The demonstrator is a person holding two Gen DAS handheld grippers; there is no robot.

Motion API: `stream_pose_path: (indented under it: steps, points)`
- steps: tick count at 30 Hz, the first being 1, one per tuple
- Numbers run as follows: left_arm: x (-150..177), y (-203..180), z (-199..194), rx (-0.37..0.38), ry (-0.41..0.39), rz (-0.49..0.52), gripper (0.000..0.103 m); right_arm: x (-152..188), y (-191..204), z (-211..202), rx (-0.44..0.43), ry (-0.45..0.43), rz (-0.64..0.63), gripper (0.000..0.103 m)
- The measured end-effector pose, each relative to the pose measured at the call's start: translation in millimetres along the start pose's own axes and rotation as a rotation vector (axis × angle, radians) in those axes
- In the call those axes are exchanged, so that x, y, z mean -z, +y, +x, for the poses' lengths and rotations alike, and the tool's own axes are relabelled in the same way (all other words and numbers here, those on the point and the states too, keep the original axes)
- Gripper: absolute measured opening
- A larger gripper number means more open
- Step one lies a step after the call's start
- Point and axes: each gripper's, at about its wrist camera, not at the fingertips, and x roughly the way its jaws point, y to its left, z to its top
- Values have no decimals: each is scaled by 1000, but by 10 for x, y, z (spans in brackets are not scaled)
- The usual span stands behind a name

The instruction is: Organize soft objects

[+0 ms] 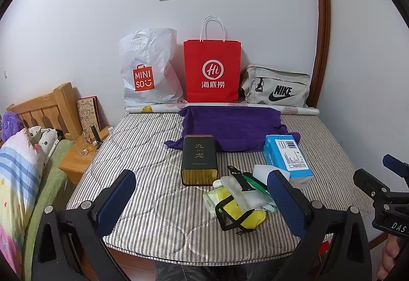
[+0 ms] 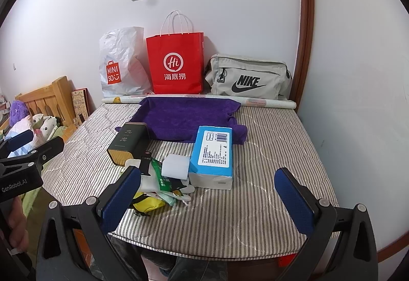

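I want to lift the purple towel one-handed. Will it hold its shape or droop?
The purple towel will probably droop: it lies flat on the mattress with limp, wrinkled corners. It looks light. The dark tin seems to rest on its near edge and might drag or tip.

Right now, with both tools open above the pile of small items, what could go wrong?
The yellow pouch lies under packets and a black strap, so closing the left tool on it may drag those along. The white roll leans against the blue tissue pack; moving either could shift the other. The dark tin sits partly on the purple towel, so pulling the towel may tip it.
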Motion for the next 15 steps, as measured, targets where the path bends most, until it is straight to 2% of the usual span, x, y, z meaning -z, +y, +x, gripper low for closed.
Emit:
stream_pose_path:
  steps: [15]
  points:
    - [3,-9,-3,1,-1,2,103,3,22,-33,-5,-8,-5,103]
